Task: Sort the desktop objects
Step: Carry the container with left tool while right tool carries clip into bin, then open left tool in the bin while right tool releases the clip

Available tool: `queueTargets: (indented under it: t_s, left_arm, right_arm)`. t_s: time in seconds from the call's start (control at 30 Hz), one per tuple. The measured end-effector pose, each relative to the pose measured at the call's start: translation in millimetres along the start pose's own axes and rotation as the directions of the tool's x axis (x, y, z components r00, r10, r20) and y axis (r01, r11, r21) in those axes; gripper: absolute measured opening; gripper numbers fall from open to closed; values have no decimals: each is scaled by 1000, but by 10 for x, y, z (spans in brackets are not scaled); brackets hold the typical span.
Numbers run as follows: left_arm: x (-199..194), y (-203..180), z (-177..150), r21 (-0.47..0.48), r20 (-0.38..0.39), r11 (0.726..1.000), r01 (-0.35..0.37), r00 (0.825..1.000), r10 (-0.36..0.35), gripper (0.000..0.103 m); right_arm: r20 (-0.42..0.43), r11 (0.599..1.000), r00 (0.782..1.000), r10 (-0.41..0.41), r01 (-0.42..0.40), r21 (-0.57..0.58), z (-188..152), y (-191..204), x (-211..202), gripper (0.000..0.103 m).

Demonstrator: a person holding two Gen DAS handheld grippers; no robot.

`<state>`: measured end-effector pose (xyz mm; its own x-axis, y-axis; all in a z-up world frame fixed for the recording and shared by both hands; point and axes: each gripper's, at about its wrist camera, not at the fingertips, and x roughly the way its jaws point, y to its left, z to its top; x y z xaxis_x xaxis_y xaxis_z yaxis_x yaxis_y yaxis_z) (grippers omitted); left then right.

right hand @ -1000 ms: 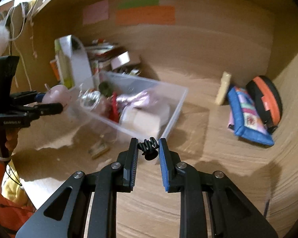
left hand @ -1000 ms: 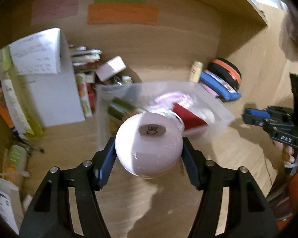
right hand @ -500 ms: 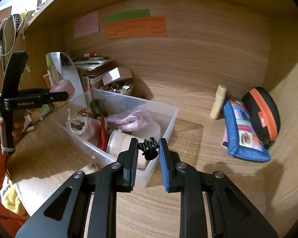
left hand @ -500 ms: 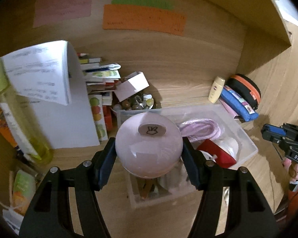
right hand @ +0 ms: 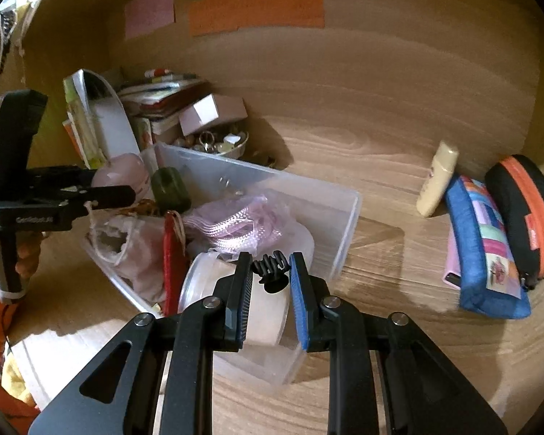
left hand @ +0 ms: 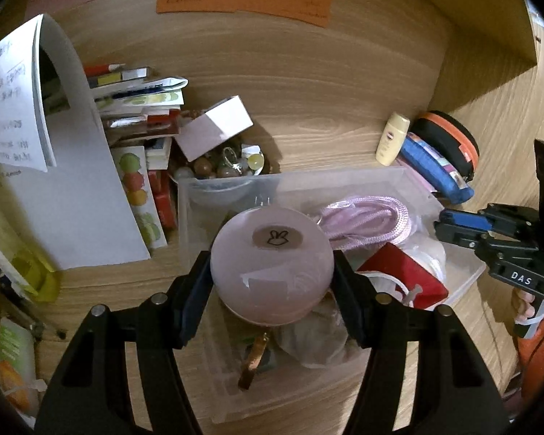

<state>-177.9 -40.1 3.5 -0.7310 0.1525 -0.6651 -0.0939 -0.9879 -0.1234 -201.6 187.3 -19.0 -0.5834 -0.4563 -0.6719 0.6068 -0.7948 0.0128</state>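
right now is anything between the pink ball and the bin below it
No lid or cover shows. The left gripper holds the pink ball over the open bin, but a bag and other contents lie directly underneath it.

Pale pink round case (left hand: 272,264) with a black rabbit outline on a brown oval. Black hair claw (right hand: 272,270). Clear plastic bin (right hand: 341,224). Blue patchwork pouch (right hand: 489,246). Black-and-orange case (right hand: 529,214).

Clear bin (right hand: 344,217) crammed full; bare desktop (right hand: 380,253) between it and blue pouch (right hand: 486,246).
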Motion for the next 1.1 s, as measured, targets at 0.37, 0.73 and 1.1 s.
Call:
queueTargets:
  t_s: [0.37, 0.73, 1.1]
  left_arm:
    - [14, -20, -13, 15, 9, 1000, -2, 1000, 2, 64]
    - [-34, -1, -26, -3, 12, 1000, 25, 1000, -25, 68]
    - [-239, -102, -27, 19, 99, 997, -73, 993, 71, 90]
  right_arm:
    - [-42, 999, 999, -24, 23, -25, 46, 73, 207, 19]
    - [-33, 999, 999, -37, 37, 13, 50, 68, 138, 45]
    - [28, 993, 993, -117, 117, 7, -19, 188, -227, 82]
